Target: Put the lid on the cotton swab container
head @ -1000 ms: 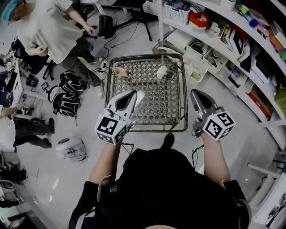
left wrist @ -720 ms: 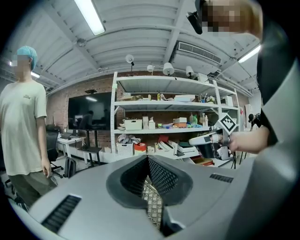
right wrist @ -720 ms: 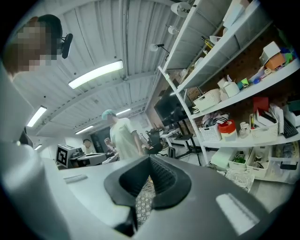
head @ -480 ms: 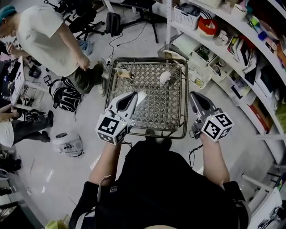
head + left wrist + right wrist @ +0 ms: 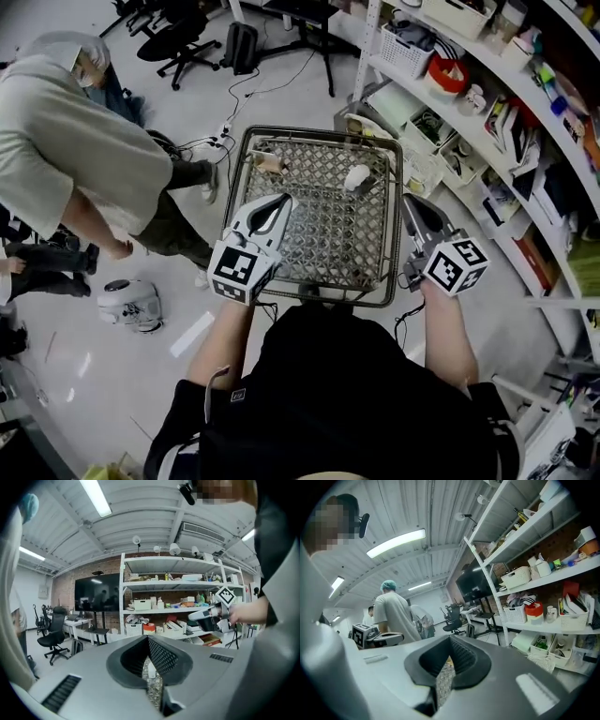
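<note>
Left gripper point(image 5: 401, 637) shows in right gripper view — right gripper point(image 5: 191, 616) in left's.

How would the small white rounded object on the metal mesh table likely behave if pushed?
The small white rounded object looks tiny against the metal mesh table, so it is probably light and easily shoved. Its rounded outline suggests it may roll or tip. The open lattice could catch it, making sliding jerky.

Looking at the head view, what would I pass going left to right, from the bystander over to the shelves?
Bystander in the pale shirt → left gripper → small white item on the wire table → right gripper → shelves.
</note>
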Demonstrator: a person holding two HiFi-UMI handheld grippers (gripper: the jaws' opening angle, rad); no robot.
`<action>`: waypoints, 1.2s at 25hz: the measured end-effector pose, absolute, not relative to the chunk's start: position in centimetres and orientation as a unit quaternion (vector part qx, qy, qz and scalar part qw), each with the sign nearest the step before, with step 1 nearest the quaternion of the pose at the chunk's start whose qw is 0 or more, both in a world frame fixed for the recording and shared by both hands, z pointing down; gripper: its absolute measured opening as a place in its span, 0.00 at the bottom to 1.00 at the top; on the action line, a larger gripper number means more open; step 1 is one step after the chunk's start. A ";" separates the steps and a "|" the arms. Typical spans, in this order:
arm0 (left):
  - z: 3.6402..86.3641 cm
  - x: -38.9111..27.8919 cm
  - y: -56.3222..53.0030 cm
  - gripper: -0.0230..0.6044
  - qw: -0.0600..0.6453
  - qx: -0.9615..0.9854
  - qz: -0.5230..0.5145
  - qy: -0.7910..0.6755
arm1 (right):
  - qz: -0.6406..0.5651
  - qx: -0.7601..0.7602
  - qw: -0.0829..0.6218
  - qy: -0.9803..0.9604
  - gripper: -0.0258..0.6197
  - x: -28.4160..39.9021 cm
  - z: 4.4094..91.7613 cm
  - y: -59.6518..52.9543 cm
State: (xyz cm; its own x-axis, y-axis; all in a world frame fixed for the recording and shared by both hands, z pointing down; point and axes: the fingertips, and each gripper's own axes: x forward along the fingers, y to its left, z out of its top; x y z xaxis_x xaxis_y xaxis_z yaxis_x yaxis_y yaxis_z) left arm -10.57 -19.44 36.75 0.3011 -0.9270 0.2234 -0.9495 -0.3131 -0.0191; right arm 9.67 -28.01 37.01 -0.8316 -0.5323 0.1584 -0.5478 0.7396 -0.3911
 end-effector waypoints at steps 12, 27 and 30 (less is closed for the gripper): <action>39.6 -10.5 -22.6 0.04 0.105 0.816 0.083 -0.562 | 0.224 0.295 0.062 -0.927 0.05 7.7 39.3 -30.7; 44.2 -7.6 -25.3 0.04 0.163 0.761 0.075 -0.624 | 0.245 0.220 0.132 -0.935 0.05 8.7 46.7 -36.3; 45.5 -7.4 -25.9 0.04 0.175 0.757 0.076 -0.625 | 0.241 0.211 0.149 -0.935 0.05 7.9 48.3 -37.4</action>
